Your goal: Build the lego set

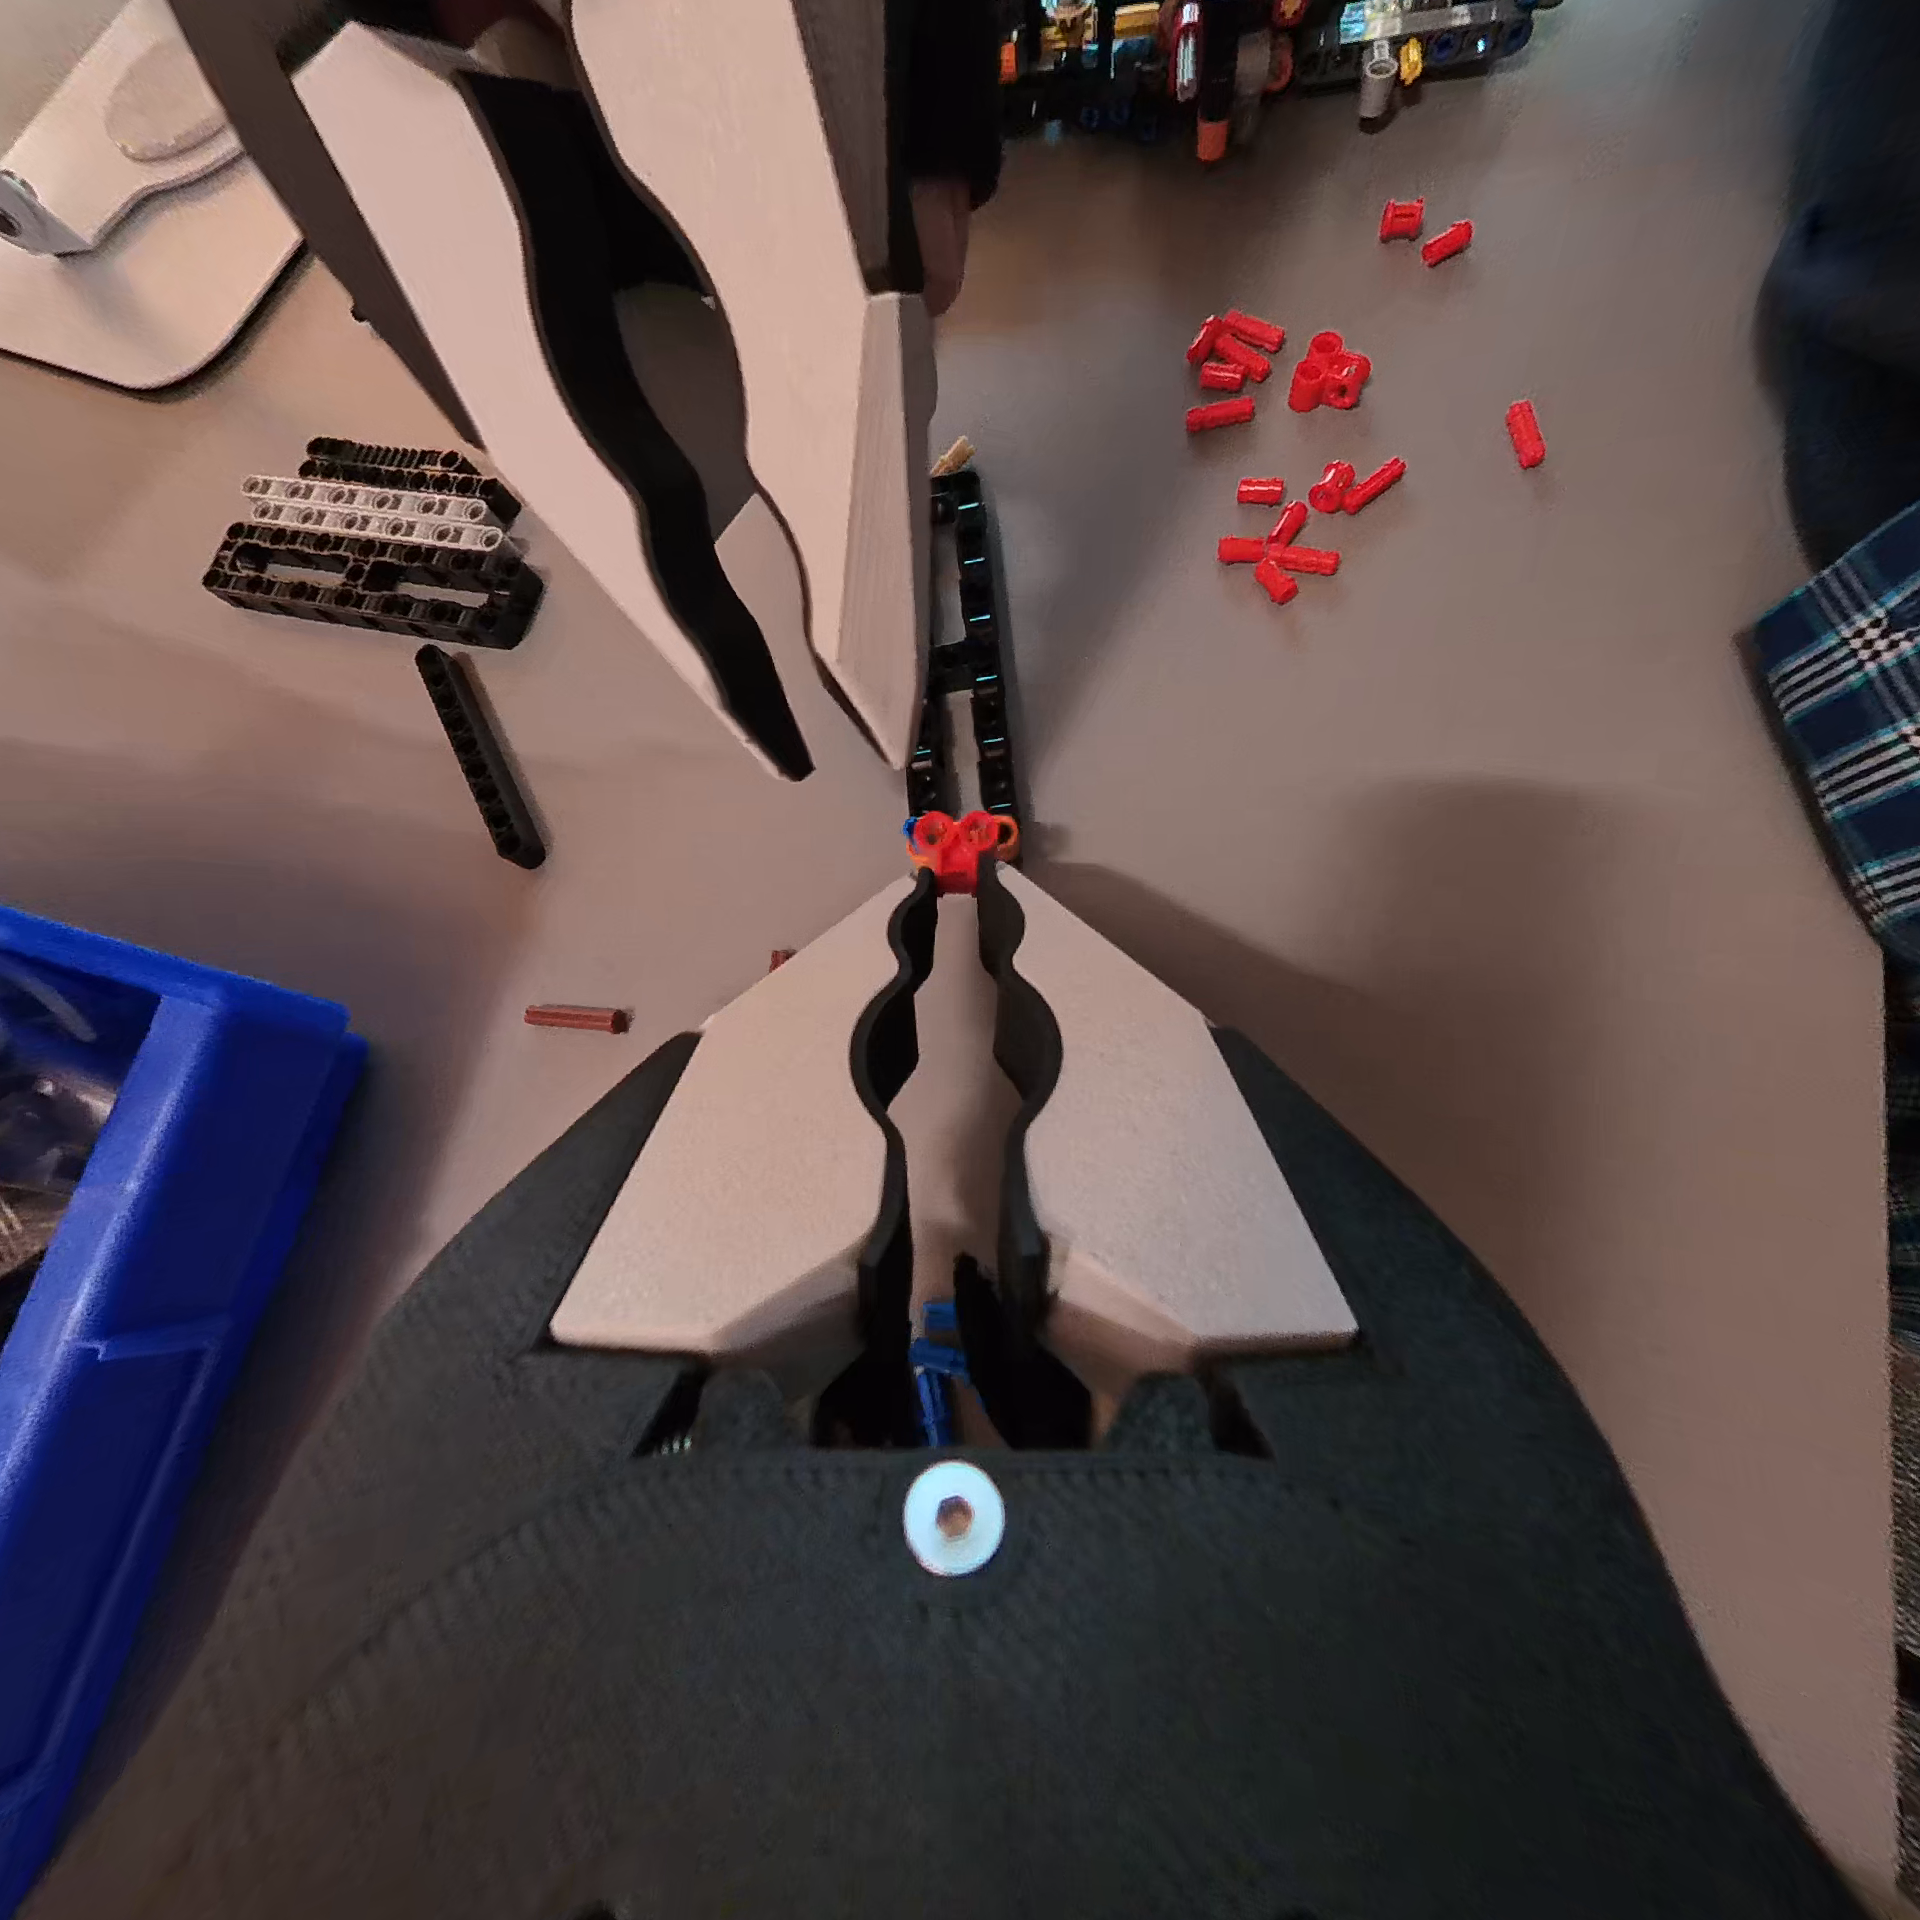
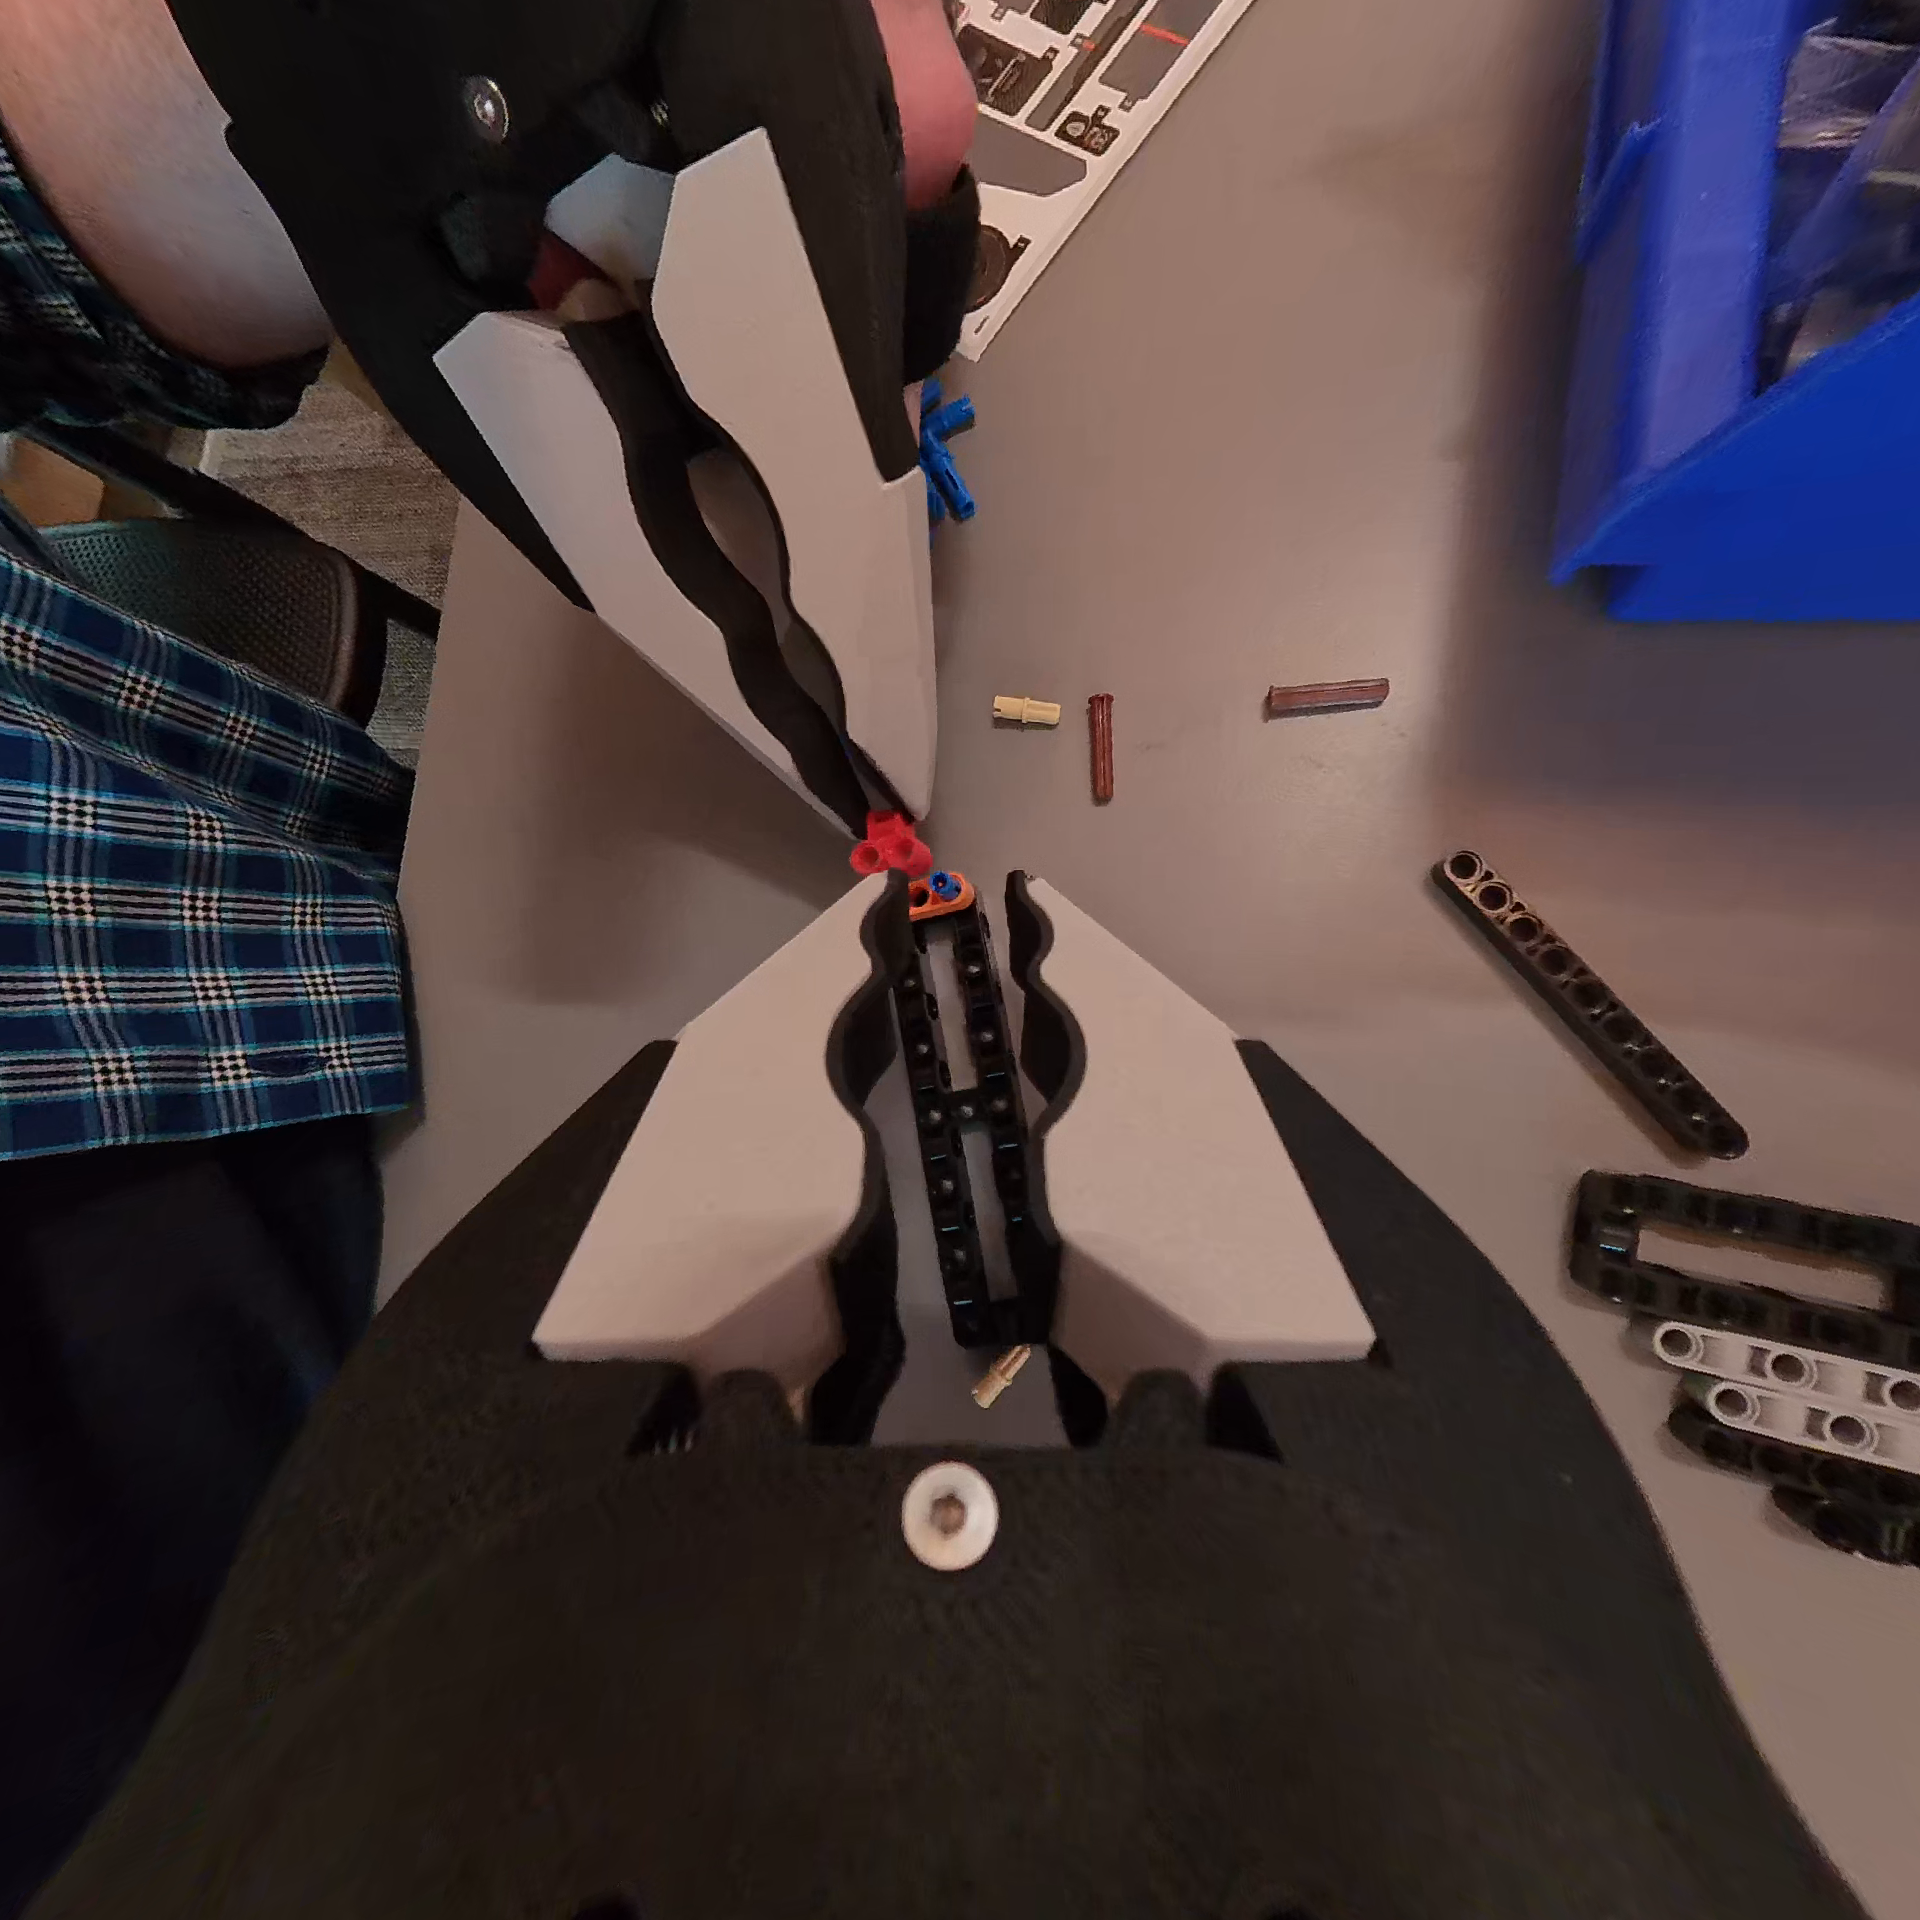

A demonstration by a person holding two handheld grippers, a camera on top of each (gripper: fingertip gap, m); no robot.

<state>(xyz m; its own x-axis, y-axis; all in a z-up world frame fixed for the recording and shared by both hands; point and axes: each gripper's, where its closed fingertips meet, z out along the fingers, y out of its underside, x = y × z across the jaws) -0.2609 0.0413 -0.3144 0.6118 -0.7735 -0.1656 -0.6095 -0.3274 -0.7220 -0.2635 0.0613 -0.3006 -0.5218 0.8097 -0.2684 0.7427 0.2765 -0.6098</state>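
My left gripper [image 1: 958, 883] is shut on a small red connector [image 1: 961, 847] and holds it at the near end of a long black frame [image 1: 971, 644] lying on the table. In the right wrist view the left gripper [image 2: 894, 816] comes in from the upper left with the red connector [image 2: 888, 844] at its tips. That piece sits right beside an orange piece with a blue pin [image 2: 940, 891] on the frame's end. My right gripper [image 2: 956, 883] is open, its fingers on either side of the black frame [image 2: 966, 1122]. It also shows in the left wrist view [image 1: 852, 767].
A blue bin [image 1: 156, 1195] stands at the left. Loose red pieces [image 1: 1278, 457] lie at the right. Stacked black and white beams [image 2: 1745, 1278] and a long black beam [image 2: 1584, 1003] lie nearby, with brown axles [image 2: 1101, 746], a tan pin [image 2: 1025, 710] and blue pins [image 2: 948, 457]. A person's plaid sleeve [image 2: 187, 831] is at the table edge.
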